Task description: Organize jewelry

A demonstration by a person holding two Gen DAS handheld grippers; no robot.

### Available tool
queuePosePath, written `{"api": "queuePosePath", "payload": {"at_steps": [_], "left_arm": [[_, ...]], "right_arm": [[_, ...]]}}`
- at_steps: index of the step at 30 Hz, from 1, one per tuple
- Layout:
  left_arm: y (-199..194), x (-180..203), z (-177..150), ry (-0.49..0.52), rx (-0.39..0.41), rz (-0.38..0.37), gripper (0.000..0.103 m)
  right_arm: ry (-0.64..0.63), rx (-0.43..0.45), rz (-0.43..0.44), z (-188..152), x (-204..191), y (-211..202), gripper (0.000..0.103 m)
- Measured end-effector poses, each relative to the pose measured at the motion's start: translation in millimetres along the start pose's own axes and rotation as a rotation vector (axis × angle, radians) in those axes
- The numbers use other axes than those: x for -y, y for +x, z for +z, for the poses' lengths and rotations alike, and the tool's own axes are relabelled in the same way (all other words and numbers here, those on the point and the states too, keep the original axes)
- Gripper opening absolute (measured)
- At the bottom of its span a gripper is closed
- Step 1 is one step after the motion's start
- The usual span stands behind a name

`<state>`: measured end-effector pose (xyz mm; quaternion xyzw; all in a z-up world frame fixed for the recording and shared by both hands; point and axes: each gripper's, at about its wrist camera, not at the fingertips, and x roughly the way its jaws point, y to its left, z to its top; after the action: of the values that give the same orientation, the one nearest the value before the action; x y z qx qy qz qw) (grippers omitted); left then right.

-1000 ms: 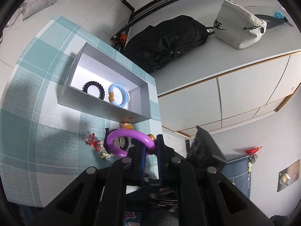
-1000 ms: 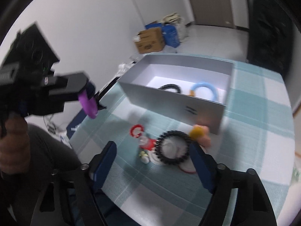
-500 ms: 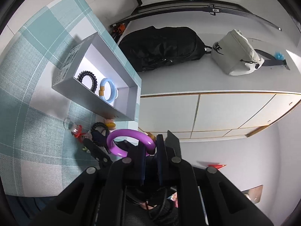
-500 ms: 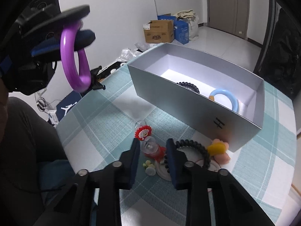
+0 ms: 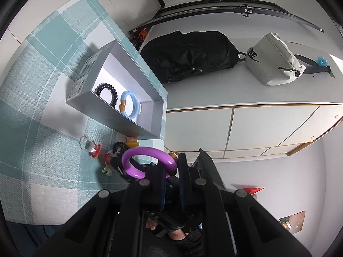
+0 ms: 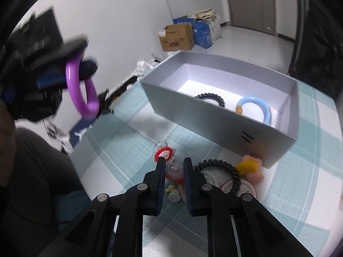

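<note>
Between the right gripper's point(image 6: 174, 167) just-closed jaws sat a small, likely fragile red trinket point(image 6: 174, 172), while the left gripper point(image 5: 171, 167) clenched a stiff, smooth purple bangle point(image 5: 148, 160) by its rim.

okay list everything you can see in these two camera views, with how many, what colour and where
box: 1, grey, open, on the tablecloth
tablecloth: 1, teal and white check
spiral hair ties: 2, black, one inside the box, one outside in front of it
blue bangle: 1, light blue with an orange bead, inside the box
purple bangle: 1, in the left gripper
red and clear trinkets: a small cluster, in front of the box
yellow and pink piece: 1, against the box front
backpack: 1, black, on the floor
waist bag: 1, white, on the floor
cardboard box: 1, brown, by the wall
left gripper: shut on the purple bangle
right gripper: closed on a red and clear trinket
</note>
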<state>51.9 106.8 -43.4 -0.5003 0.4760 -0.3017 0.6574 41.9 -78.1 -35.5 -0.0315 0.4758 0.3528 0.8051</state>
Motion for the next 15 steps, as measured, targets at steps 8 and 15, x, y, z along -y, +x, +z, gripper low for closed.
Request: {"api": "queuePosePath", "payload": {"at_steps": [8, 15], "left_arm": [[3, -3, 2, -0.020, 0.004, -0.049, 0.006], [8, 19, 6, 0.115, 0.077, 0.062, 0.006]], "right_arm": [[0.148, 0.028, 0.137, 9, 27, -27, 0.015], [0.235, 0.061, 0.192, 24, 50, -45, 0.015]]}}
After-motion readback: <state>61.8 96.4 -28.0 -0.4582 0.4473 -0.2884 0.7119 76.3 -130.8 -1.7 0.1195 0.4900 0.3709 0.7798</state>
